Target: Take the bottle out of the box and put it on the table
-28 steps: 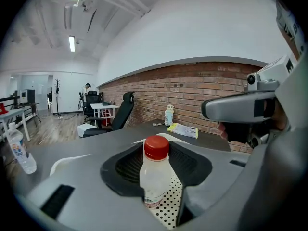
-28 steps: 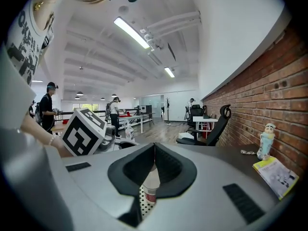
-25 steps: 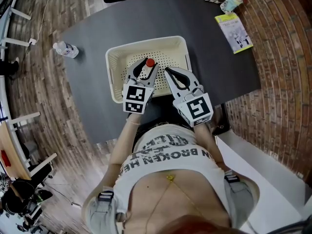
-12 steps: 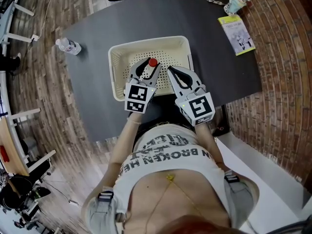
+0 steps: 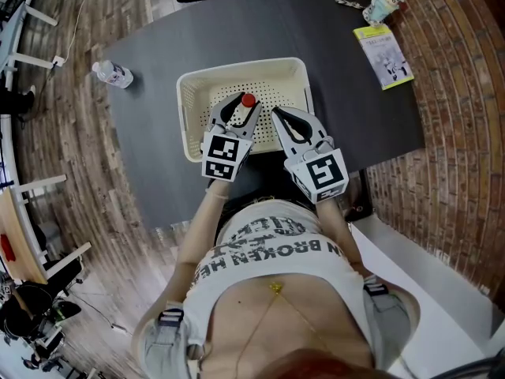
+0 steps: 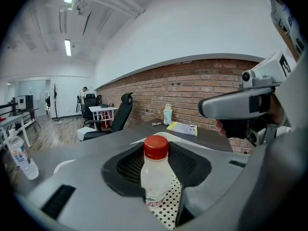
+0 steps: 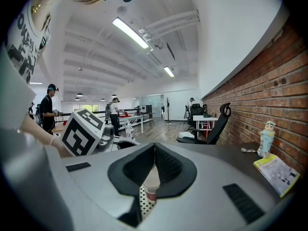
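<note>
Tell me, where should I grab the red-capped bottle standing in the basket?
Grip the bottle by its round body just under the red cap, squeezing from both sides, coming in over the basket rim nearest you. It stands upright and slim, so it should lift straight out. The left hand-held gripper has its open jaws either side of it.

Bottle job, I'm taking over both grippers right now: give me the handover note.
Left gripper: jaws apart on either side of the red-capped bottle, not clamped on it.
Right gripper: shut, empty, above the near edge of the box.
Bottle: upright inside the box, which sits on the table.
Done: left gripper placed around the bottle.
Left: close on the bottle, lift it out, stand it on the table.
</note>
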`<state>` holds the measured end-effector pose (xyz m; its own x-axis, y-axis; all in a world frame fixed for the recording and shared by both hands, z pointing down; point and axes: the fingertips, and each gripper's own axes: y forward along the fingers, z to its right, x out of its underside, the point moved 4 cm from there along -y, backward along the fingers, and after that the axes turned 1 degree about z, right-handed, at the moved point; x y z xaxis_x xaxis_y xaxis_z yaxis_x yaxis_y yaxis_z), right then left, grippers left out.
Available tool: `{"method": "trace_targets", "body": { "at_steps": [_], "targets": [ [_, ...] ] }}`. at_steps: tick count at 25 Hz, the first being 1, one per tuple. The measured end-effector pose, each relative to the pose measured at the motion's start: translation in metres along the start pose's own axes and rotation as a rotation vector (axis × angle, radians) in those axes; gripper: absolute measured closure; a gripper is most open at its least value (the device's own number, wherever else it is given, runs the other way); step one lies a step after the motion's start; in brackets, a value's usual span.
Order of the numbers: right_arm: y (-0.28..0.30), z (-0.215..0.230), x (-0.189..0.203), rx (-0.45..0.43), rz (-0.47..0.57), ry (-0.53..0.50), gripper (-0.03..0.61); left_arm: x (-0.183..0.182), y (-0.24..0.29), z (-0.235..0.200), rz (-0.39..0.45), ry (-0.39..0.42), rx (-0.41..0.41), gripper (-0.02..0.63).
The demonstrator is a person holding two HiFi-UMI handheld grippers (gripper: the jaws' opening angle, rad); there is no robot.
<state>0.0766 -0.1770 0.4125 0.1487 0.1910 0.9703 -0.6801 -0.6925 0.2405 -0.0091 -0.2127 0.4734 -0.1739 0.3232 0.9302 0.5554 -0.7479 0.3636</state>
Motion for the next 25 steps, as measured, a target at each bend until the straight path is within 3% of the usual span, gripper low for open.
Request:
{"method": "trace_targets", "body": {
  "at_steps": [16, 25],
  "targets": [
    [-0.012, 0.001, -0.003, 0.019, 0.011, -0.003, 0.569, -0.004, -0.004, -0.002, 0.001, 0.006, 0.033, 0.46],
    [-0.02, 0.002, -0.003, 0.003, 0.015, -0.011, 0.571, -0.043, -0.026, -0.004, 0.053, 0.022, 0.008, 0.46]
  ]
}}
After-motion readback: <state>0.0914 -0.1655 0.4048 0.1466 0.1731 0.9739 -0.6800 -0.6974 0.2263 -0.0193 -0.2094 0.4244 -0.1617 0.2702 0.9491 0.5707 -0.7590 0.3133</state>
